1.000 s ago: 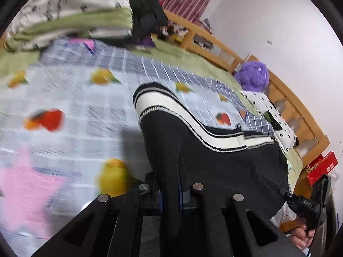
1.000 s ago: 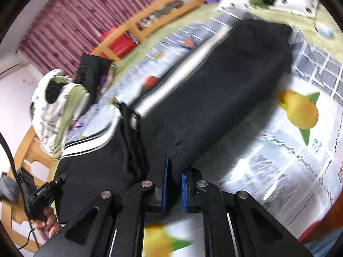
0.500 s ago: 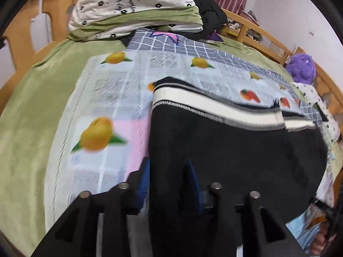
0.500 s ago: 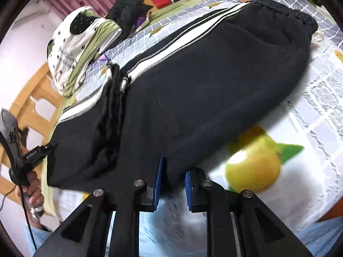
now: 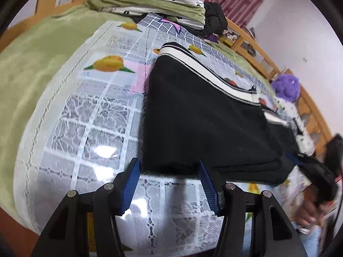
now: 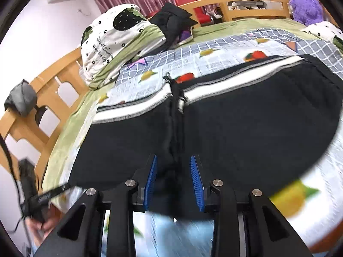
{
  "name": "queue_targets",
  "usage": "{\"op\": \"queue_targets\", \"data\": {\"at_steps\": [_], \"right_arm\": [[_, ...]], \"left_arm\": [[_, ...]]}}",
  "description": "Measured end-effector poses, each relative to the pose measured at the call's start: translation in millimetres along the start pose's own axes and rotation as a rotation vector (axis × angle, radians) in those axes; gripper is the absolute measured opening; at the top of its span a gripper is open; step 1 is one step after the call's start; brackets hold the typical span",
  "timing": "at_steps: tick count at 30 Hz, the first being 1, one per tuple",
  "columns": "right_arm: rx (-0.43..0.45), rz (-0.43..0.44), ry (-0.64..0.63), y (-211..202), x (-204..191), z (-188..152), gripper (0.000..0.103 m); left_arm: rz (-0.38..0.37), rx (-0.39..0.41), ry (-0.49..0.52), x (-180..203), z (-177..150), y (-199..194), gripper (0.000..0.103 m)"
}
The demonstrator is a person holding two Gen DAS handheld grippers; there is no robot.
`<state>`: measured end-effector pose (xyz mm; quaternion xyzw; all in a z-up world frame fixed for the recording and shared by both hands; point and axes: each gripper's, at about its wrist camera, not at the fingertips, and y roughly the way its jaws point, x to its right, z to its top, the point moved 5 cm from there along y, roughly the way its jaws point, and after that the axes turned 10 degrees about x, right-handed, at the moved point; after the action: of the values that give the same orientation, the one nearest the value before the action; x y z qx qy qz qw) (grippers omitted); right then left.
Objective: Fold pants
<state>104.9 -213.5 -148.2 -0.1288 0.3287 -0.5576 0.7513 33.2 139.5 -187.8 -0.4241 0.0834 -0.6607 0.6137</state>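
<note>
Black pants (image 5: 205, 124) with a white side stripe lie flat on the fruit-print bedspread (image 5: 90, 124), folded lengthwise. In the right wrist view the pants (image 6: 235, 132) span the frame, with a bunched fold line down the middle. My left gripper (image 5: 169, 180) is open, its blue pads on either side of the near corner of the pants. My right gripper (image 6: 174, 177) is open, its pads astride the near edge at the fold line. Neither holds the cloth.
A stack of folded bedding (image 6: 115, 42) and dark clothes (image 6: 171, 19) lies at the head of the bed. A wooden bed frame (image 6: 47, 90) runs round. A purple plush toy (image 6: 306, 6) sits at the far right. A green sheet (image 5: 38, 60) borders the bedspread.
Both grippers have opened and let go of the pants, which now lie flat on the bedspread. Both have drawn back to the near edge of the cloth.
</note>
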Motion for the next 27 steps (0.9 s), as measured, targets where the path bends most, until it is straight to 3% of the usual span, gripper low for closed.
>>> {"op": "queue_targets", "data": {"at_steps": [2, 3, 7, 12, 17, 21, 23, 27], "right_arm": [[-0.048, -0.017, 0.035, 27, 0, -4, 0.013], [-0.109, -0.019, 0.049, 41, 0, -13, 0.011], [-0.100, -0.022, -0.042, 30, -2, -27, 0.011], [-0.133, 0.011, 0.008, 32, 9, -29, 0.015], [-0.160, 0.029, -0.034, 28, 7, -31, 0.023], [-0.146, 0.036, -0.120, 6, 15, -22, 0.029], [-0.137, -0.018, -0.174, -2, 23, -15, 0.030], [-0.062, -0.108, -0.300, -23, 51, 5, 0.030]], "left_arm": [[-0.010, 0.012, -0.025, -4, -1, -4, 0.053], [-0.015, 0.026, -0.041, -7, 0, -6, 0.053], [-0.063, 0.052, -0.089, -14, 2, -8, 0.053], [-0.123, 0.063, -0.141, -11, 3, 8, 0.057], [-0.091, 0.087, -0.168, -2, 7, 18, 0.059], [0.048, 0.096, -0.150, 0, 12, 19, 0.026], [0.074, 0.150, -0.098, 14, 21, 10, 0.020], [0.141, 0.266, 0.122, 80, 43, -9, 0.016]]}}
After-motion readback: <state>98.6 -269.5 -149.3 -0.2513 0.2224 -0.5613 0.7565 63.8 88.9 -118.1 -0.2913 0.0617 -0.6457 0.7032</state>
